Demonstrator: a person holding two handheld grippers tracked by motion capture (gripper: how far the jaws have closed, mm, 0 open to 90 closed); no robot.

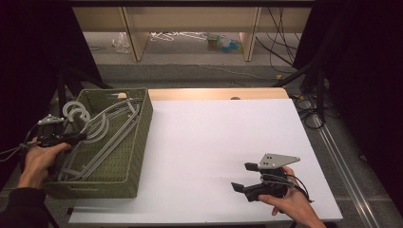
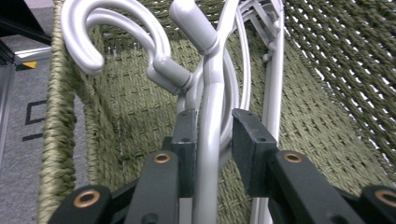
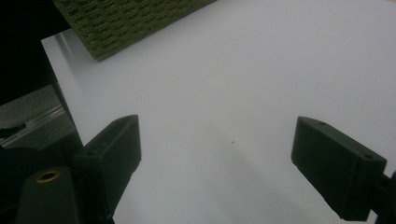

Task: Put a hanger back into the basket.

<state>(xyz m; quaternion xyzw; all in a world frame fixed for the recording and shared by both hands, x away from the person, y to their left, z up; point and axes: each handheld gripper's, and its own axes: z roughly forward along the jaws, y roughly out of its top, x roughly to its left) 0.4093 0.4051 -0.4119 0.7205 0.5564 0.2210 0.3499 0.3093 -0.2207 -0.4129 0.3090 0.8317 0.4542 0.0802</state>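
1. Hangers (image 2: 208, 140), grey plastic, lie piled in the green woven basket (image 1: 138, 156) at the tabletop's (image 1: 214, 142) left edge.
2. Left hand-held gripper (image 2: 210, 149) straddles one hanger's neck, pads slightly apart, gripping nothing.
3. Right hand-held gripper (image 3: 215, 154) rests wide open and empty over the bare tabletop.

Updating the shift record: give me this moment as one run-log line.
left gripper: open around grey hanger, gap at one pad | right gripper: open, empty, over white table | green woven basket: holds hangers
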